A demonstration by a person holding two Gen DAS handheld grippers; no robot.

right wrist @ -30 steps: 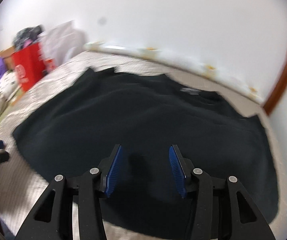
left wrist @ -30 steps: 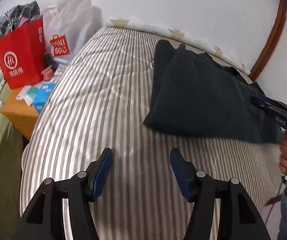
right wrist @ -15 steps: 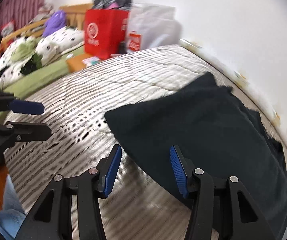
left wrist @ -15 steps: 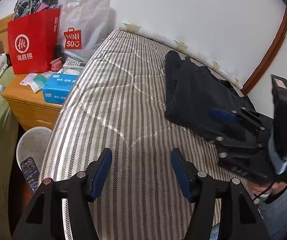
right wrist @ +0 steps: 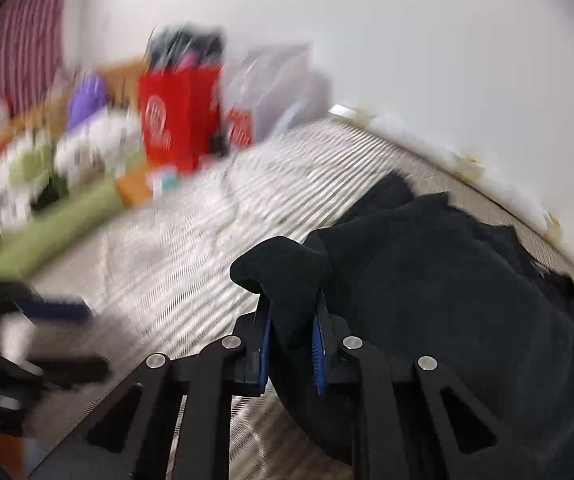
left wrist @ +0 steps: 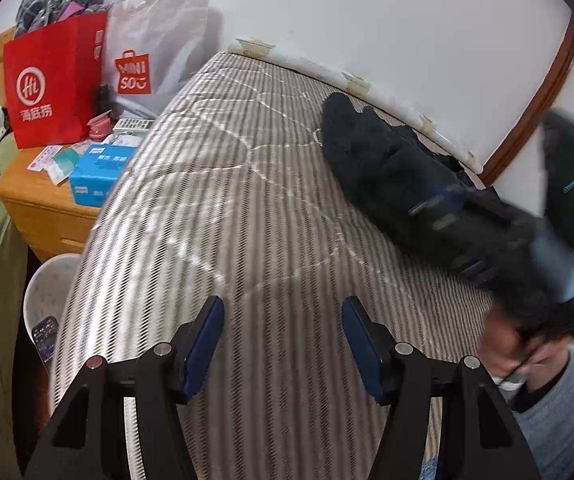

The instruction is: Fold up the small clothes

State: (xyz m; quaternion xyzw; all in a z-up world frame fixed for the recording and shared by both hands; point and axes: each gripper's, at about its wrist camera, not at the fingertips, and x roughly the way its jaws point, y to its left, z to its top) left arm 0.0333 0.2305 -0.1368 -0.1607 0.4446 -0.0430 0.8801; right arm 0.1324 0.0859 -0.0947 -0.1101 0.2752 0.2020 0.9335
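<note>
**2 hand-held grippers, 1 corner of the garment pinched**

Your right hand-held gripper (right wrist: 291, 344) has just been closing, and its blue pads now pinch a bunched corner of the black garment (right wrist: 447, 280). That garment lies folded on the striped bed (left wrist: 227, 200), along the side nearest the white wall (left wrist: 367, 20). Your left hand-held gripper (left wrist: 283, 344) hangs over bare mattress with its jaws spread and nothing between them, well apart from the cloth. Beyond the bed's far corner, a red bag (left wrist: 53, 88) and a white bag (left wrist: 155, 56) stand at the wooden nightstand (left wrist: 39, 204), with a blue box (left wrist: 97, 174) on top.
</note>
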